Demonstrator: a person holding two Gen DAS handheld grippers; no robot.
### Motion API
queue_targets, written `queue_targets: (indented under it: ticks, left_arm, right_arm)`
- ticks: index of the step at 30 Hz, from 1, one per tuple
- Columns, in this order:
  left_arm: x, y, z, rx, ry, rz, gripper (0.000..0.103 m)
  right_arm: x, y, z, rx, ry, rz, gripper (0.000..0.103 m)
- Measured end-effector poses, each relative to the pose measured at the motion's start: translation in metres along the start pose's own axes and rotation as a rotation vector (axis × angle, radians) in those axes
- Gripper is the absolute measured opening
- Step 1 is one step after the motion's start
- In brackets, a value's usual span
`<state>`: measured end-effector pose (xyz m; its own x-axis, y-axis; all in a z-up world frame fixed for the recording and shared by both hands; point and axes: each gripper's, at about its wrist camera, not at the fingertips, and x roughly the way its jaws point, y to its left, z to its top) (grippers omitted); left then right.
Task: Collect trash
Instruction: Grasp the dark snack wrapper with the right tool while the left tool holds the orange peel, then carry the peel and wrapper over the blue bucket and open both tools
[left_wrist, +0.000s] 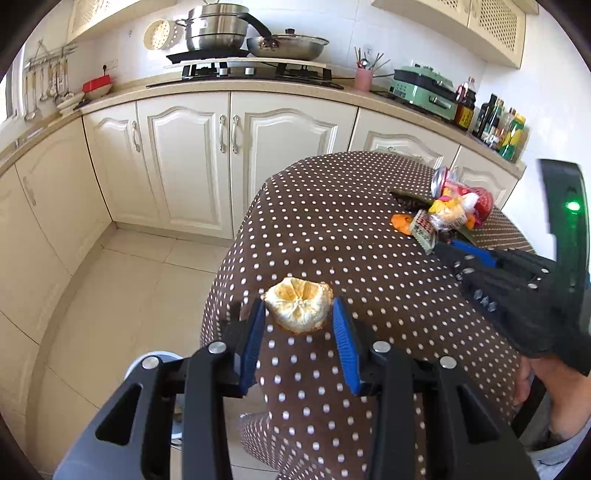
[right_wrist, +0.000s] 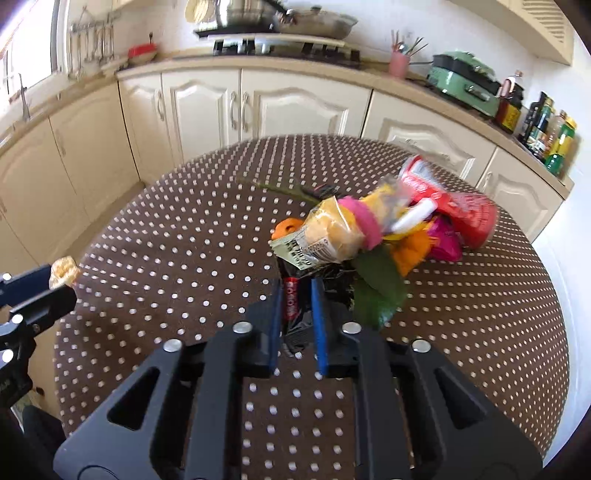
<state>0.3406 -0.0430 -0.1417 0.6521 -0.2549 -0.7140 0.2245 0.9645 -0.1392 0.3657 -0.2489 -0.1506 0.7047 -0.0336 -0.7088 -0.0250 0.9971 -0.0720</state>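
My left gripper (left_wrist: 298, 314) is shut on a piece of orange peel (left_wrist: 298, 309), white pith facing me, held over the near left edge of the round table (left_wrist: 332, 221). It also shows at the left of the right wrist view (right_wrist: 64, 272). My right gripper (right_wrist: 297, 295) is shut on a black wrapper with a red label (right_wrist: 293, 304) at the near side of a trash pile. The pile holds a crushed red can (right_wrist: 454, 203), a yellow clear-wrapped packet (right_wrist: 332, 230), a green leaf (right_wrist: 376, 291), orange peel (right_wrist: 286, 229) and pink wrappers (right_wrist: 445, 240).
The table has a brown white-dotted cloth. Cream kitchen cabinets (left_wrist: 184, 147) run behind, with a stove (left_wrist: 255, 72), pots, a pink utensil cup (left_wrist: 364, 79), a green appliance (left_wrist: 424, 92) and bottles (left_wrist: 502, 129). Tiled floor (left_wrist: 122, 288) lies left of the table.
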Motion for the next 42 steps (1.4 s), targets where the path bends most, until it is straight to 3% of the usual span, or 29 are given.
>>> queue_targets:
  ticks: [9,15,21,31,36,42]
  left_arm:
    - [-0.042,0.006,-0.013,-0.024,-0.054,-0.041,0.036]
    - [-0.071,0.009,-0.018,-0.030,-0.095,-0.054,0.036]
    - [-0.088,0.020,-0.023,-0.058,-0.116,-0.055,0.036]
    - [-0.095,0.089,-0.045,-0.143,-0.104,0.024,0.037]
    - [-0.082,0.150,-0.072,-0.218,-0.046,0.099,0.037]
    - [-0.037,0.217,-0.116,-0.330,0.093,0.164,0.036]
  right_arm:
    - [-0.082,-0.009,-0.014,0.110,-0.160,0.198,0.007]
    - [-0.123,-0.004,-0.011,0.108,-0.237,0.239,0.007]
    - [-0.145,0.018,-0.009,0.088,-0.257,0.313,0.007]
    - [-0.119,0.117,-0.006,-0.009,-0.179,0.493,0.007]
    - [-0.090,0.180,-0.013,-0.067,-0.103,0.572,0.007]
    - [-0.017,0.252,-0.041,-0.120,0.067,0.615,0.007]
